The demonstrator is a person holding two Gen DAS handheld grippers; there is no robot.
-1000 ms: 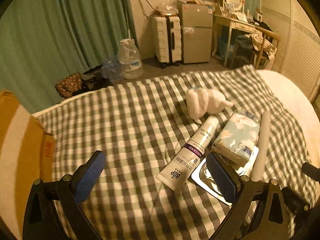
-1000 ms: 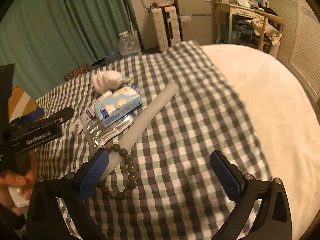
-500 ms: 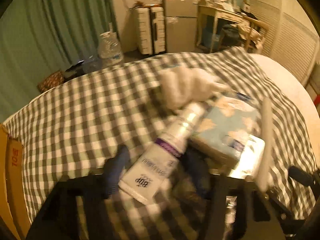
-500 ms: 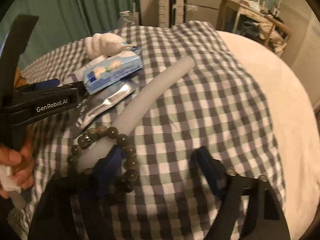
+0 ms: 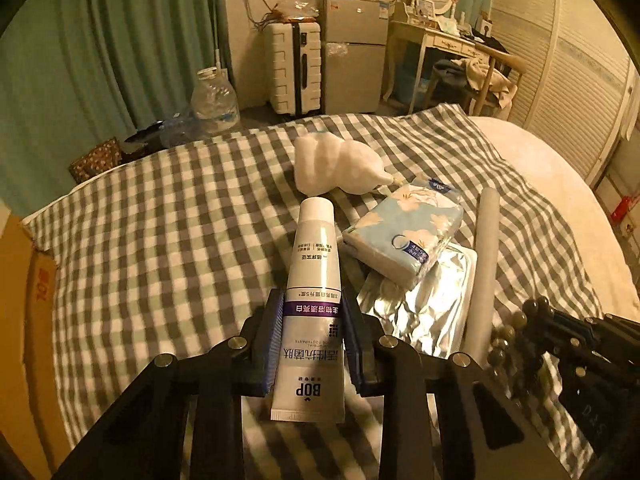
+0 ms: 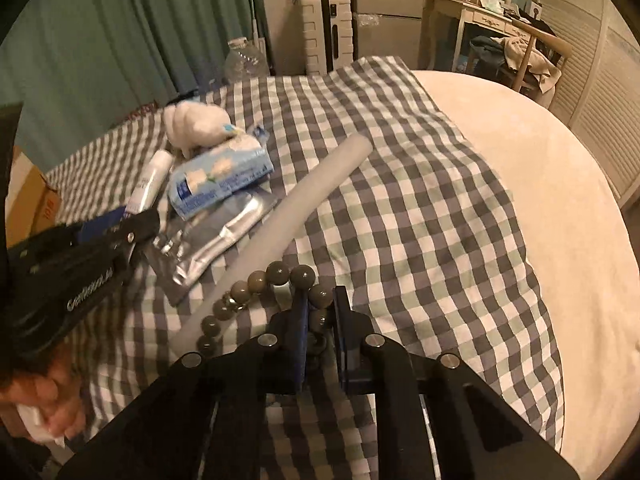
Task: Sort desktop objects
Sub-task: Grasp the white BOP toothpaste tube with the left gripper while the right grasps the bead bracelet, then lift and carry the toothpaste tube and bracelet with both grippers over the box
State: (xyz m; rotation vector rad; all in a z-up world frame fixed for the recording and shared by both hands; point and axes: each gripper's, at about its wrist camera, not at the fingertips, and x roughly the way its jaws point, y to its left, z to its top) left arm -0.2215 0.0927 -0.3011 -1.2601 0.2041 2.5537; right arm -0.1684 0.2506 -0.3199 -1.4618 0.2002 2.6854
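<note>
The left gripper has its fingers pinching the white toothpaste tube near its crimped end; the right gripper pinches the bead bracelet, which drapes over a pale foam tube. Beyond lie a silver foil pouch, a blue floral tissue pack resting partly on it, then a white plush toy. All sit on a checked blanket over the bed. A cardboard box stands left; suitcase, small fridge and green curtains behind.
</note>
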